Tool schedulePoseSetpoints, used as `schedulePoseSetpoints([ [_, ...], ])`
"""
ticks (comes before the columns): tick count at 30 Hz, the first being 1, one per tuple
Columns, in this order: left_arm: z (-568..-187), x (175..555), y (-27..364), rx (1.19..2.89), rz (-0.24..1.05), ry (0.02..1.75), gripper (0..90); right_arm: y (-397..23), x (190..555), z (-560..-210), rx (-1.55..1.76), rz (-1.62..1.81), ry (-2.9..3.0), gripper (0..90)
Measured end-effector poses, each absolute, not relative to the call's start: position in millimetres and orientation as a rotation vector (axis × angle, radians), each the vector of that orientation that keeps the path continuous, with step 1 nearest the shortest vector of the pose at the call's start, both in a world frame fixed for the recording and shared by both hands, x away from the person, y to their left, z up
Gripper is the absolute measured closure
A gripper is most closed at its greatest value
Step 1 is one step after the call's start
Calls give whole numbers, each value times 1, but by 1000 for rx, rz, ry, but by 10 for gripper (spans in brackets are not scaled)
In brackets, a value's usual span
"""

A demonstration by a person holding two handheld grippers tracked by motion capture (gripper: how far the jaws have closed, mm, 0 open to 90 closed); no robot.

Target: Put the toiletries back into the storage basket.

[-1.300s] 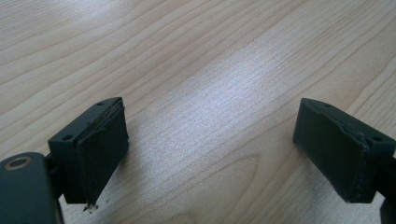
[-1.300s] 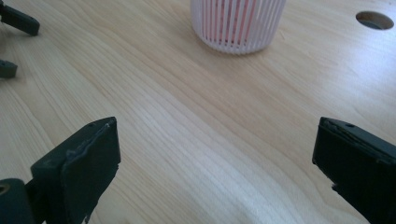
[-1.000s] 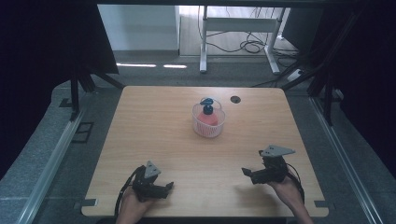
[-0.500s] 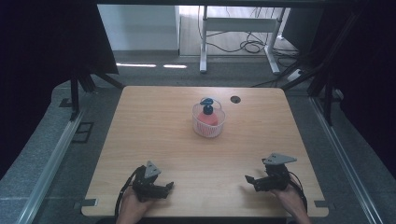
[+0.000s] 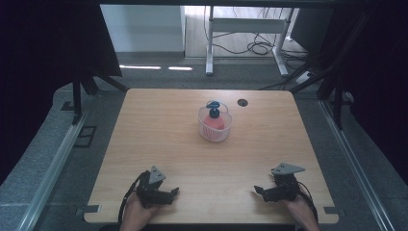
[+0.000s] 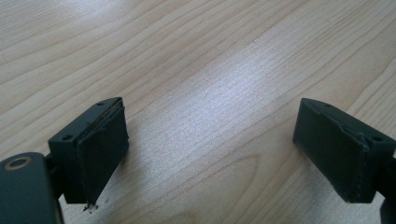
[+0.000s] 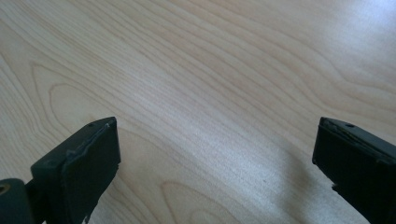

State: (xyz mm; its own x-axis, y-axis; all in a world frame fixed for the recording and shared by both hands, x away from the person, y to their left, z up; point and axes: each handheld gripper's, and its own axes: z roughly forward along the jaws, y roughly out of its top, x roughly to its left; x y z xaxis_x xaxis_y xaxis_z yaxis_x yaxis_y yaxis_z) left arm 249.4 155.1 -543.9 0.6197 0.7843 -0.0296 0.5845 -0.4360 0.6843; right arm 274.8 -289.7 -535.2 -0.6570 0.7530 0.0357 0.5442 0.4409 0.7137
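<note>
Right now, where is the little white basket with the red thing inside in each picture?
High view: the small white mesh basket stands past the middle of the light wooden table, far ahead of both grippers.
Left gripper view: not in it; bare wood between open fingers.
Right gripper view: not in it; bare wood too.
Shared landmark: the table's wood grain.
</note>
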Motion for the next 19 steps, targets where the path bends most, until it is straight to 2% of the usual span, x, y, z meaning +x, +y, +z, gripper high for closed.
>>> schedulePoseSetpoints([
  [19,-544,250,154,2177,384,1067,99,-288,272,-543,1091,985,2414,0],
])
